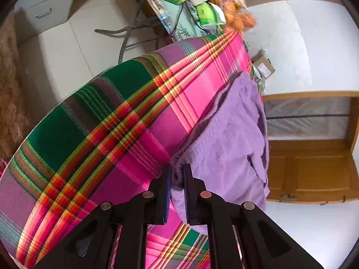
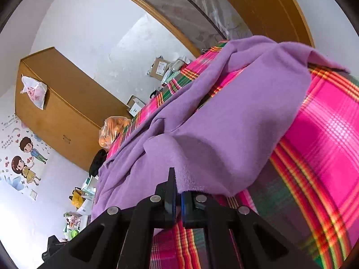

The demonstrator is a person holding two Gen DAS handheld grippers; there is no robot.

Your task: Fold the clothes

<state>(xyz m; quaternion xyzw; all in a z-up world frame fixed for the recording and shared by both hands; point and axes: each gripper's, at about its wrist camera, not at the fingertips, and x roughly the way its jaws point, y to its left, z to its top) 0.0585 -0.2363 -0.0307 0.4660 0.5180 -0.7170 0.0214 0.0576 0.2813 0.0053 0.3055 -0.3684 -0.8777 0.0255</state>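
Observation:
A purple fleece garment (image 1: 228, 139) lies on a table covered with a pink, green and red plaid cloth (image 1: 107, 121). My left gripper (image 1: 177, 174) is shut on a ribbed edge of the purple garment, which bunches between its fingers. In the right wrist view the same garment (image 2: 224, 116) drapes in folds across the plaid cloth (image 2: 318, 148). My right gripper (image 2: 178, 187) is shut on another edge of the garment, lifted slightly off the cloth; fabric covers its right fingertip.
A bag of oranges (image 1: 235, 11), green boxes (image 1: 206, 15) and cables sit at the table's far end. A cardboard parcel (image 1: 263, 63) lies by the wall. A wooden cabinet (image 2: 62, 107), a door frame (image 1: 314, 148) and grey drawers (image 1: 44, 4) surround the table.

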